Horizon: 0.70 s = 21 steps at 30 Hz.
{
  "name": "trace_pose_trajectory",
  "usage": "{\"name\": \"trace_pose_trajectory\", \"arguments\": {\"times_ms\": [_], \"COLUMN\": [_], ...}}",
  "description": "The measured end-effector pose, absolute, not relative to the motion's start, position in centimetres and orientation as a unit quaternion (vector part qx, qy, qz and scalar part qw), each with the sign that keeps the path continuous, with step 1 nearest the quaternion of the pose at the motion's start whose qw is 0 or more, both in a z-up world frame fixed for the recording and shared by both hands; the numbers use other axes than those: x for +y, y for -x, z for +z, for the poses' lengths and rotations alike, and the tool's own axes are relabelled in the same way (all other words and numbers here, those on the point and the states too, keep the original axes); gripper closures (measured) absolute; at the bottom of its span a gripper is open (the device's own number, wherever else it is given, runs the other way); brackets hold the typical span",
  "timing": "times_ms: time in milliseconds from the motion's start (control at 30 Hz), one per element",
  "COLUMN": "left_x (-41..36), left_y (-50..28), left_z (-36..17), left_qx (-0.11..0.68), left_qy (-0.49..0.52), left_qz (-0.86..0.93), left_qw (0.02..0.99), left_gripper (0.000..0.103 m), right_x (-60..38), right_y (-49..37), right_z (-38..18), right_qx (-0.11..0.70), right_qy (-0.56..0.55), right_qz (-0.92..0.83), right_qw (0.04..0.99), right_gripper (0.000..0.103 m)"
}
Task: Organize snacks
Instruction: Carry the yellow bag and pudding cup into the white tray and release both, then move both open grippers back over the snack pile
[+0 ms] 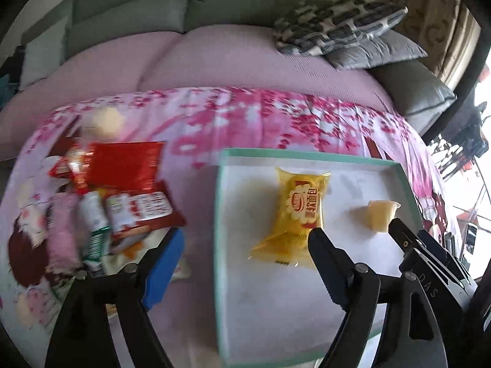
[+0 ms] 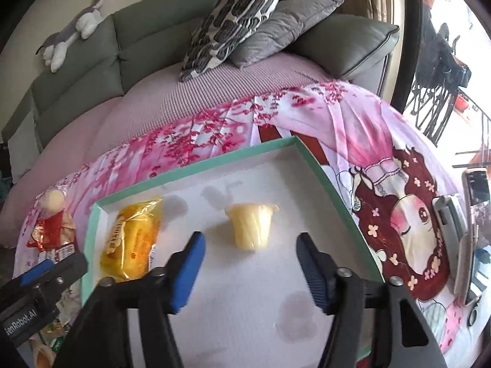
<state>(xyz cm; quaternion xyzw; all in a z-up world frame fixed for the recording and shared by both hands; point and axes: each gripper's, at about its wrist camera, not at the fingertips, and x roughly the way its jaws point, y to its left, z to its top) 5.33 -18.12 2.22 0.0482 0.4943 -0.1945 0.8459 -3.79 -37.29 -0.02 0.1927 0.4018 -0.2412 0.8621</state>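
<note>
Snack pile [image 1: 113, 196]: red packets and small bottles heaped on the cloth-covered table [image 1: 245, 122], left of the tray.
Left hand-held gripper [image 1: 245, 245]: spread, nothing between its fingers, over the tray's left edge.
Tray [image 1: 307, 155]: white, teal-rimmed.
Yellow packet [image 1: 294, 214]: lying in the tray's left half.
Jelly cup [image 2: 250, 225]: on its side, right of the packet.
Right hand-held gripper [image 2: 248, 245]: spread, jelly cup just beyond its tips, untouched.

in the tray [image 2: 322, 171] on the printed cloth [image 2: 353, 128]: jelly cup [image 2: 251, 226] on its side just ahead of the right gripper [image 2: 248, 242] fingertips, between them; bread packet [image 2: 132, 245] left of the left finger. heap of snack packs [image 1: 122, 190] outside the tray, ahead-left of the left gripper [image 1: 245, 242]. cushions [image 2: 245, 21] on the sofa [image 2: 92, 52] far behind.
</note>
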Motion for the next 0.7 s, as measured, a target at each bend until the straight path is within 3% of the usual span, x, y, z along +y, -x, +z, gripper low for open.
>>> {"name": "trace_pose_trajectory", "arguments": {"times_ms": [200, 267, 700], "left_x": [-14.8, -13.5, -7.9], "left_y": [-4.6, -4.6, -5.9], "left_z": [2.2, 2.0, 2.8], "left_qx": [0.467, 0.455, 0.423], "left_qy": [-0.049, -0.046, -0.020], "left_qz": [-0.175, -0.158, -0.118], "left_qw": [0.865, 0.875, 0.898], "left_gripper": [0.018, 0.009, 0.003], "right_x": [-35.8, -35.0, -30.7], "right_y": [4.1, 4.3, 3.4], "right_z": [1.1, 1.3, 3.0], "right_qx": [0.395, 0.382, 0.367], "right_qy": [-0.156, -0.155, -0.132], "right_qz": [-0.247, -0.242, -0.228], "right_qw": [0.871, 0.879, 0.892], "right_gripper": [0.017, 0.012, 0.005]}}
